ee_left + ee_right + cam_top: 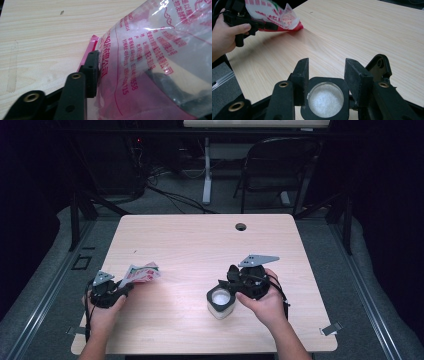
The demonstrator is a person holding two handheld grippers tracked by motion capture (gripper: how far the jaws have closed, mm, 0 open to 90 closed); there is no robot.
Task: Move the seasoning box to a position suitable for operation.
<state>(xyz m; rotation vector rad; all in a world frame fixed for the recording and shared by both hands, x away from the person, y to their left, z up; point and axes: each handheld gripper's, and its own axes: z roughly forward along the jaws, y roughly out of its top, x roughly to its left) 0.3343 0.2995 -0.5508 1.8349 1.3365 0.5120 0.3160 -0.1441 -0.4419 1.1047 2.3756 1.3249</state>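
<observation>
Hands: nearest the high camera, the person's left hand [102, 312] and right hand [265, 302] come in over the near edge, each carrying a hand-held gripper.
Tabletop: pale wood [200, 250]; the things sit in its near half and the far half is bare.
Right hand-held gripper: near right [226, 285]. Its jaws stand fairly wide, one on each side of the jar, and the pads appear to press on its black collar, so I read it as gripped.
Left hand-held gripper: near left [127, 288]. Its jaws are spread. One pad [93, 72] just touches the packet, and the other shows dimly through the film, well apart. I take this as no real pinch.
Packet: clear plastic with red print [142, 272], at the near left. It lies across the left jaws, and its far end rests on the tabletop.
Jar: near centre-right [220, 304], upright between the right jaws.
Granules: white, filling the open jar [325, 101].
Step in hand: judged to be parting with the packet while the jar is steadied.
Doing it well: draw the left jaws straight back and low so the film slides off without snagging. Leave the packet's mouth turned away from the edge. Keep the jar level, as tilting it could spill the contents.
</observation>
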